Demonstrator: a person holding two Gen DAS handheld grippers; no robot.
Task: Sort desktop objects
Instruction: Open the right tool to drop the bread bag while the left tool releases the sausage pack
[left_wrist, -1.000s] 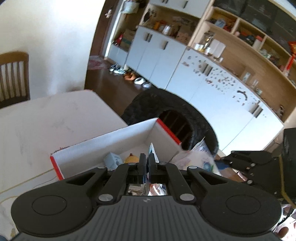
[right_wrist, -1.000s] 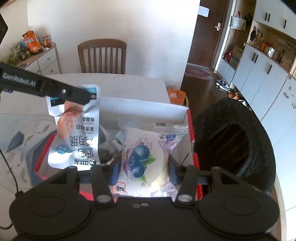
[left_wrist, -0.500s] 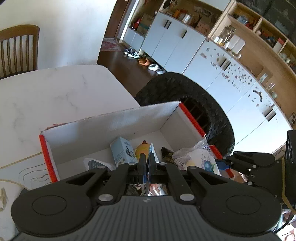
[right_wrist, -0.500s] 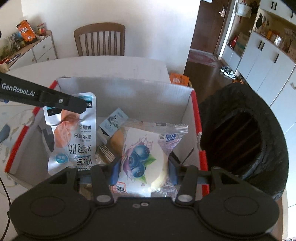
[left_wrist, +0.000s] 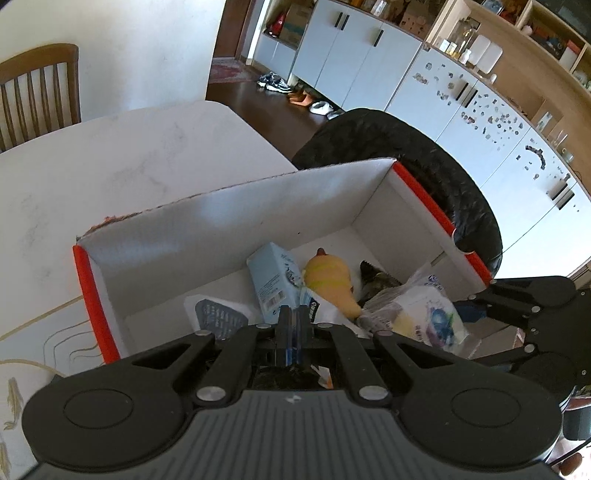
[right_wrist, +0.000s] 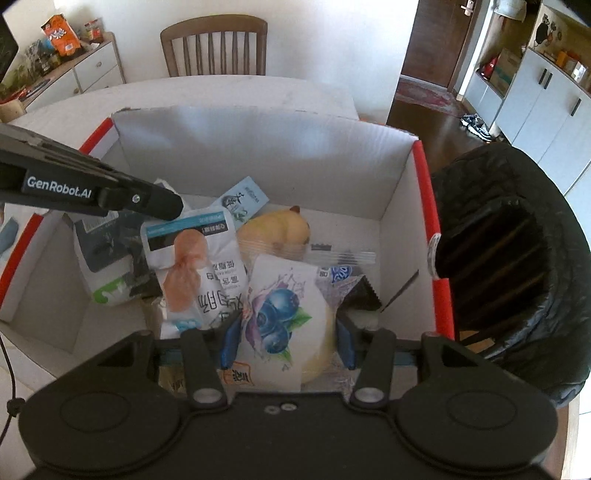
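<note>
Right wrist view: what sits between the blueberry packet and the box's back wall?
In the right wrist view, a yellow hamster toy lies between the blueberry packet and the box's back wall.

**White bench with one open box on it**

From my seat I see a white, faintly marbled bench (left_wrist: 122, 166) stretching out ahead of the fingers. Directly on it stands an open cardboard box (right_wrist: 258, 147), white inside with red edges, right under and just ahead of both sets of fingers. Left of the left fingers the bench surface carries a thin gold line pattern (left_wrist: 55, 332), beside the box's red corner. Beyond the box, past the fingertips, the bench is plain white up to its far edge, where a wooden chair (right_wrist: 214, 48) is pushed in against it.
</note>
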